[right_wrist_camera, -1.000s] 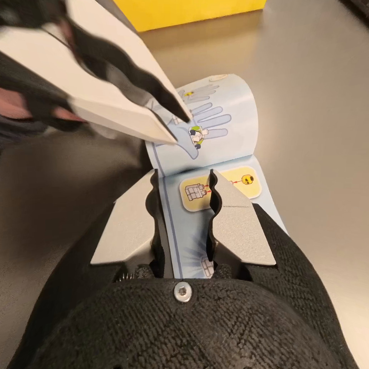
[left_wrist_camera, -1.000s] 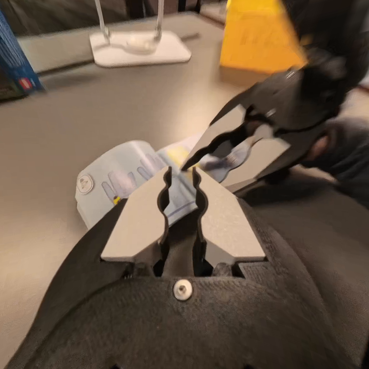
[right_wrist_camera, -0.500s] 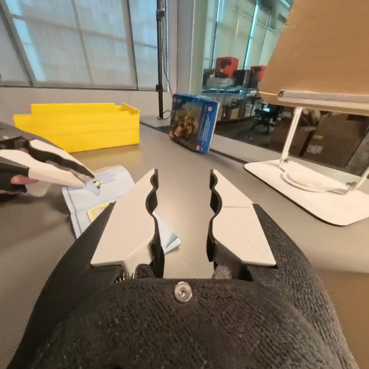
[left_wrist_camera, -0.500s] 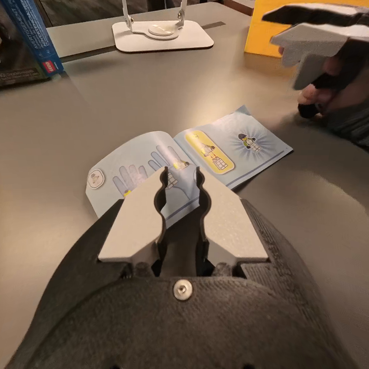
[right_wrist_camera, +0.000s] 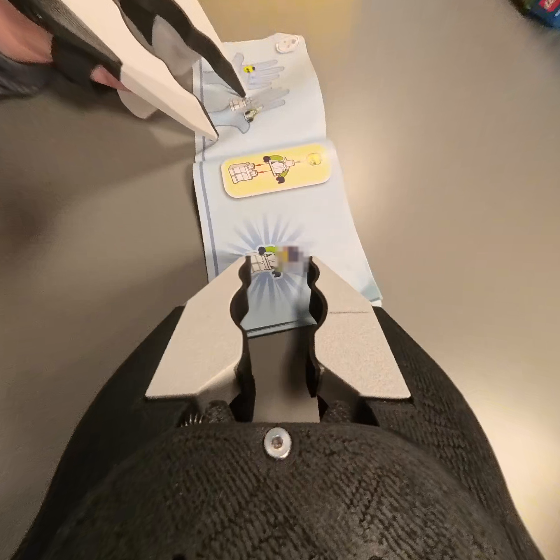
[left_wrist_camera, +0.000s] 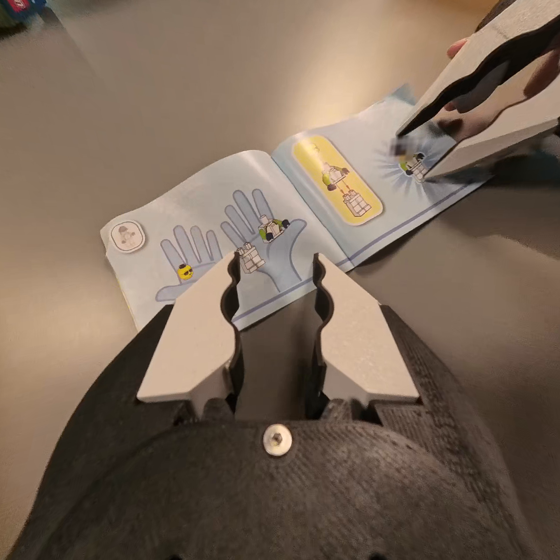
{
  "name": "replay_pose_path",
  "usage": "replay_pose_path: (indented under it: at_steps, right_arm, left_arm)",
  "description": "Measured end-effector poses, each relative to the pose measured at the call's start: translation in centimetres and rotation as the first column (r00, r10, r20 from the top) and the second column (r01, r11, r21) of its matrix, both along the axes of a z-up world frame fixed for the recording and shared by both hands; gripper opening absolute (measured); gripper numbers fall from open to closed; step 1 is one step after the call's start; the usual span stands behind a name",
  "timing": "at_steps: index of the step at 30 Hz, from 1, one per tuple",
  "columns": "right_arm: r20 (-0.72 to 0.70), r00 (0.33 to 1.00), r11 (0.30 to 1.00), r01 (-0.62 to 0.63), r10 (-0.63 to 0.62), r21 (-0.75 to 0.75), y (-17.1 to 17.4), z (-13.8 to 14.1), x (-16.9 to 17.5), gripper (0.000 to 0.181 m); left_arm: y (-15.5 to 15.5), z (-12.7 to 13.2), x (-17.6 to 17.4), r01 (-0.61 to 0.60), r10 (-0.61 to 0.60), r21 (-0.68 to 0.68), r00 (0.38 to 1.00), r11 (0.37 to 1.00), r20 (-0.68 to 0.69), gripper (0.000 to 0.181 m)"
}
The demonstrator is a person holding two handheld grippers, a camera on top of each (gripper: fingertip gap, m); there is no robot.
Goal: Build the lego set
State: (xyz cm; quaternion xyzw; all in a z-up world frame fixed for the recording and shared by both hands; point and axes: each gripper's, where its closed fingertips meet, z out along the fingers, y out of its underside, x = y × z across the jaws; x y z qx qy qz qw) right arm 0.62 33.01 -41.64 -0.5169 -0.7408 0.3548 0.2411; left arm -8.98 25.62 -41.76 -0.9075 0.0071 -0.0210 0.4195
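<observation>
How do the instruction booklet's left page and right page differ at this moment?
On the open pale-blue instruction booklet, the left page shows two outlined hands holding minifigure parts; the right page shows a yellow assembly panel and a starburst figure. The left gripper hovers at the left page's near edge; the right gripper hovers over the right page. Both grippers are open, empty.

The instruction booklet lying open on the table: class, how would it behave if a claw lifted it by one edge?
The instruction booklet is thin paper with bowed pages, so probably floppy and light. Lying flat on the table, its edge may be hard to catch.
</observation>
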Motion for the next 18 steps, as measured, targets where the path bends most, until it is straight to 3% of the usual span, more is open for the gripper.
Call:
replay_pose_path:
  at_steps: [9, 13, 14, 16, 18]
  right_arm:
    - [-0.006, 0.999, 0.999, 0.047, -0.047, 0.014, 6.4, 0.0, -0.4, 0.037]
    - [-0.019, 0.998, 0.998, 0.052, -0.052, 0.024, 7.3, 0.0, -0.5, 0.039]
    - [-0.027, 0.999, 0.998, 0.043, -0.042, 0.036, 7.3, 0.0, -0.3, 0.045]
    - [-0.085, 0.996, 0.998, 0.009, -0.004, 0.069, 7.0, 0.7, 0.1, 0.052]
    - [-0.173, 0.985, 0.999, 0.007, 0.0, 0.04, 6.7, 2.1, 0.4, 0.053]
  left_arm:
    - [3.8, -0.1, 1.1, -0.006, 0.005, -0.023, 1.0, 1.0, -0.025, 0.05]
    - [4.6, -0.1, 1.1, 0.03, -0.03, -0.013, 1.0, 0.999, -0.008, 0.051]
    - [4.5, 0.1, 1.3, 0.036, -0.036, 0.006, 0.999, 0.999, 0.033, 0.055]
    - [4.2, 0.6, 0.7, -0.012, 0.008, 0.035, 0.993, 0.999, 0.12, 0.079]
    - [4.1, 1.9, 0.0, -0.051, 0.024, 0.111, 0.972, 0.992, 0.235, 0.086]
